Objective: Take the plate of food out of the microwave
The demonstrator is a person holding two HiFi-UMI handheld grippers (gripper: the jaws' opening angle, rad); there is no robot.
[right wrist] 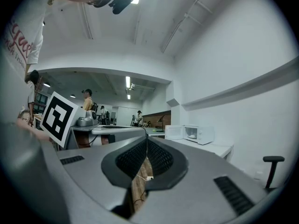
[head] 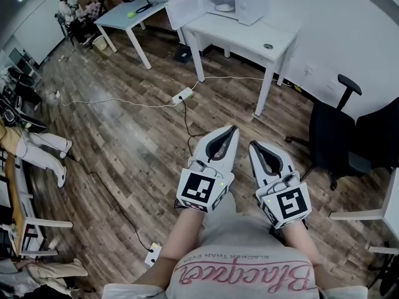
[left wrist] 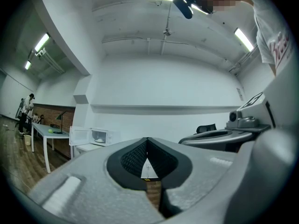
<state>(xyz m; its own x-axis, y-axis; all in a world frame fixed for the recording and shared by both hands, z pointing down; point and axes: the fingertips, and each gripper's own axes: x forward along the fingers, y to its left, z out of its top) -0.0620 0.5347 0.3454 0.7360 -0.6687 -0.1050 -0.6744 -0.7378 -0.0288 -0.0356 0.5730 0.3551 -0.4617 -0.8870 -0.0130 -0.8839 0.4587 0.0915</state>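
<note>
A white microwave (head: pixel 234 4) stands on a white table (head: pixel 249 39) across the room, its door (head: pixel 185 8) swung open to the left. Inside it sits a white plate of food (head: pixel 224 7). The microwave (left wrist: pixel 99 136) is small at the left in the left gripper view, and in the right gripper view the microwave (right wrist: pixel 199 134) is right of centre. My left gripper (head: pixel 235 128) and right gripper (head: pixel 254 144) are held side by side over the wooden floor, far short of the table. Both point toward it, both are shut, and neither holds anything.
A power strip (head: pixel 182 95) with trailing cables lies on the floor before the table. A black office chair (head: pixel 336 136) stands to the right. A second white table (head: pixel 124 14) is at the far left, with people (head: pixel 73 11) seated beyond it. Desks line the left edge.
</note>
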